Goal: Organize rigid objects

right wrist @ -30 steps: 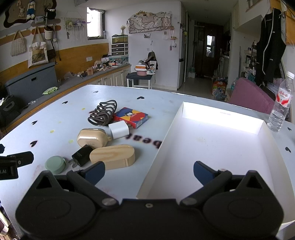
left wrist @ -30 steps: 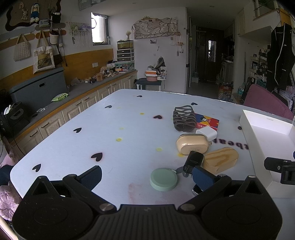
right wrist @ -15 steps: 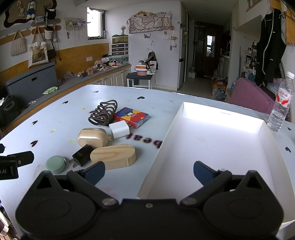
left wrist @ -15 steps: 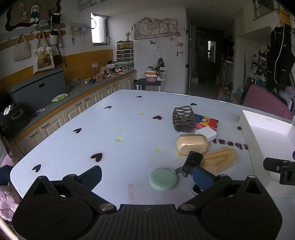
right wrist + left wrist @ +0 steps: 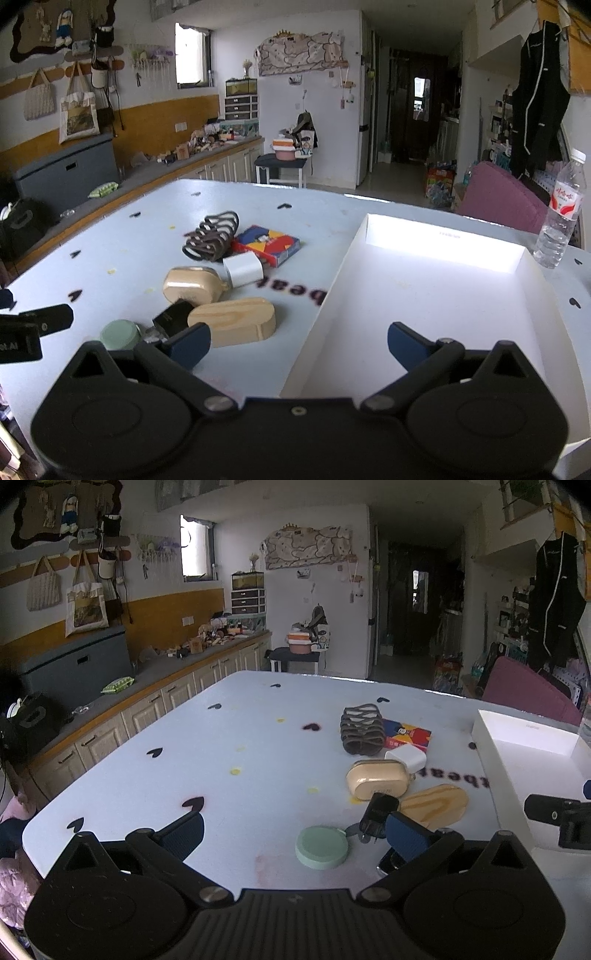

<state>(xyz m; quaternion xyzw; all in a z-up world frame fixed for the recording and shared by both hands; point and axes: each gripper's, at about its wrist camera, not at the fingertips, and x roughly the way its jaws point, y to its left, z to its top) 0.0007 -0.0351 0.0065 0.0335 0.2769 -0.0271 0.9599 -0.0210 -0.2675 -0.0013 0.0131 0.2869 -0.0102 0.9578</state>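
A cluster of objects lies on the white table: a green round disc [image 5: 322, 846], a black charger [image 5: 377, 815], a wooden oval case [image 5: 432, 806], a beige case [image 5: 377, 783], a white adapter [image 5: 405, 758], a dark hair claw [image 5: 360, 728] and a colourful card box [image 5: 406, 734]. My left gripper [image 5: 293, 834] is open and empty, just short of the disc. My right gripper [image 5: 299, 345] is open and empty over the near left edge of the white tray [image 5: 524, 266]. The wooden case [image 5: 232, 321] sits near its left fingertip.
A water bottle [image 5: 561, 210] stands past the tray's far right corner. A counter with clutter [image 5: 155, 672] runs along the left wall. A pink chair [image 5: 524, 694] stands behind the table. The right gripper shows at the right edge of the left wrist view [image 5: 561, 814].
Both grippers have drifted very slightly; the objects have not moved and both grippers stay open.
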